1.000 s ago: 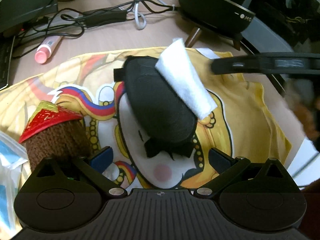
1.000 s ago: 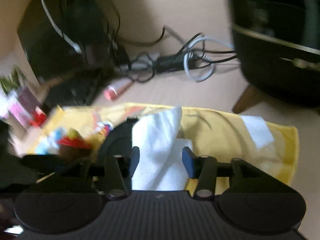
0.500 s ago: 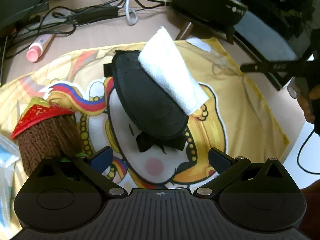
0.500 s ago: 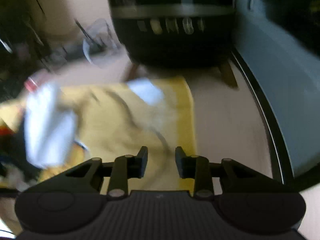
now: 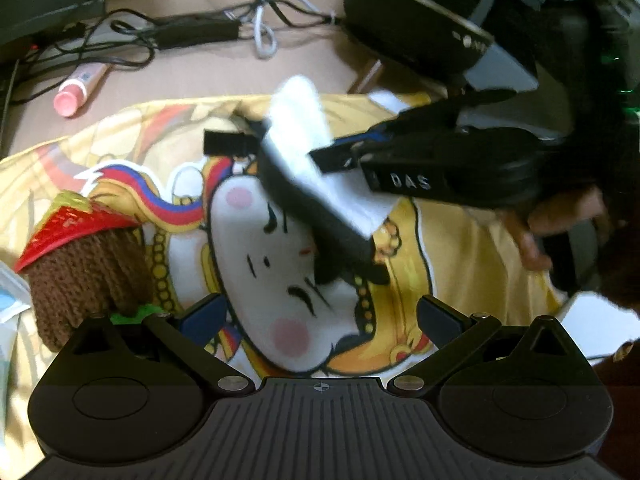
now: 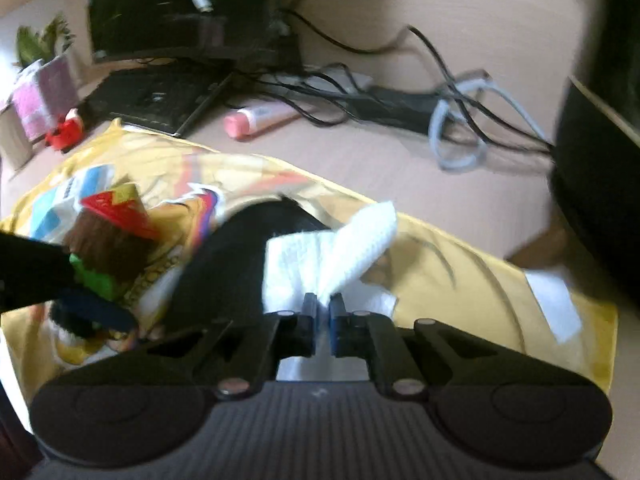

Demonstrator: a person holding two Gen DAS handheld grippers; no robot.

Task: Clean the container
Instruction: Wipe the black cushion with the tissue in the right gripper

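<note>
White tissue (image 6: 332, 256) on black container (image 5: 316, 208); yellow cloth (image 5: 452, 248) w/ cartoon print, red-blue-yellow stripes; brown knit holder (image 5: 88, 284) w/ red lid; pink tube (image 6: 256, 118); black & grey cables (image 6: 452, 120)

only readable text i get: "das" in pale capitals on the black body of the right gripper (image 5: 340, 158), seen from the left wrist view. pink tube (image 5: 78, 90) has a label with print, too small and blurred to read. black appliance (image 5: 420, 32) shows light marks near its rim, can't make them out. right wrist view: nothing legible.
</note>
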